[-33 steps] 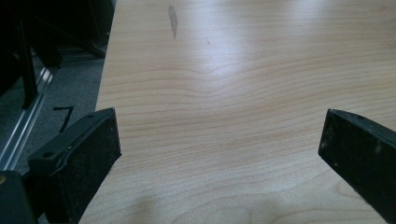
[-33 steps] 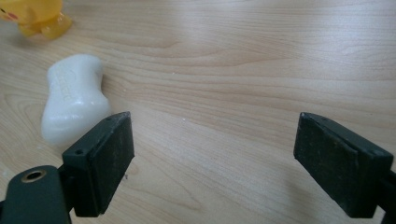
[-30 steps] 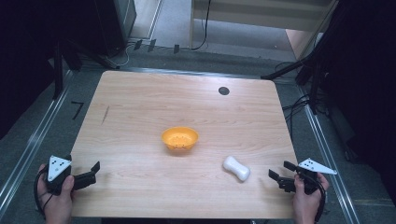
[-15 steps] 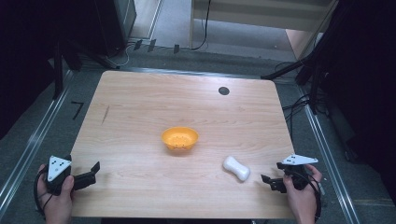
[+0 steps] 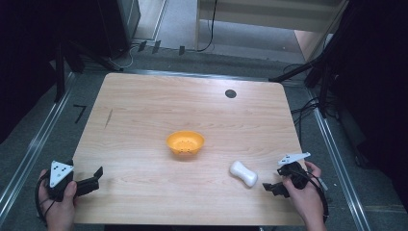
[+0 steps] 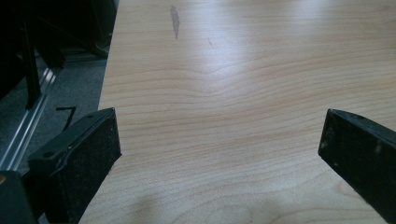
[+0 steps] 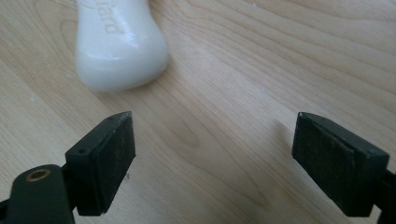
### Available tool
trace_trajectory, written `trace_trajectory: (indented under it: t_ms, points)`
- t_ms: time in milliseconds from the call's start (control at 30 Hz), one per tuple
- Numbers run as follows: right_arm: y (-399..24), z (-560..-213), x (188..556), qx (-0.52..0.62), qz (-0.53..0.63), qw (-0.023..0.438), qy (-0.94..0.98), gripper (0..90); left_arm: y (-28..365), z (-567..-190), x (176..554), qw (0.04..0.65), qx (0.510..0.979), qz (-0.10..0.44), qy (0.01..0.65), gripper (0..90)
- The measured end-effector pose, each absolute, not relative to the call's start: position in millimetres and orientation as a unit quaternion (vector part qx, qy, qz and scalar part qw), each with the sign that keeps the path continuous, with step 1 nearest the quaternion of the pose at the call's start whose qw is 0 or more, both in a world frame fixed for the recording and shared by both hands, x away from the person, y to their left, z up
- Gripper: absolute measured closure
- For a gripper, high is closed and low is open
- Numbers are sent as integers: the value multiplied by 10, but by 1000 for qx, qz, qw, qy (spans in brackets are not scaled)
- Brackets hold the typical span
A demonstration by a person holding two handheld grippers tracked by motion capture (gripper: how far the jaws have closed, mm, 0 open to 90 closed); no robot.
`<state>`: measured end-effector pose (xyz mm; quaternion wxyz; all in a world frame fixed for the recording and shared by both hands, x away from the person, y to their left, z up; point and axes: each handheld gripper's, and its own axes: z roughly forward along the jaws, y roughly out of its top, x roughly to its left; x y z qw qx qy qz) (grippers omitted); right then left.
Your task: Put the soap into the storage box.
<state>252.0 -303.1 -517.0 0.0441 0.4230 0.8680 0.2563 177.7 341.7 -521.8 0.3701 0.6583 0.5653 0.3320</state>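
A white bar of soap point(image 5: 243, 173) lies on the wooden table point(image 5: 144, 110), right of centre near the front. My right gripper point(image 5: 269, 187) rests just to its right, jaws open and pointing at it. In the right gripper view the soap point(image 7: 119, 42) sits beyond the left jaw, apart from it, and the right gripper point(image 7: 215, 140) holds nothing. An orange bowl point(image 5: 185, 143) stands mid-table. At the front left corner, my left gripper point(image 5: 97, 176) is open over bare wood; the left gripper view shows the left gripper point(image 6: 219, 140) wide and empty.
A black round grommet point(image 5: 230, 93) is set into the table's far right part. A dark streak point(image 6: 175, 18) marks the wood near the left edge. Grey floor, metal rails point(image 5: 29, 159) and dark stands surround the table.
My right gripper has moved left along the front edge, closing in on the soap bar. The left gripper, bowl and soap have stayed put.
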Motion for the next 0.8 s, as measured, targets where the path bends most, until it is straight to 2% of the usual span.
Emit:
trace_trajectory:
  t_ms: [800]
  points:
    - [-2558,-5080,2649,378,230,18,896,131,3416,-5217,1775,369,660,332,564,0]
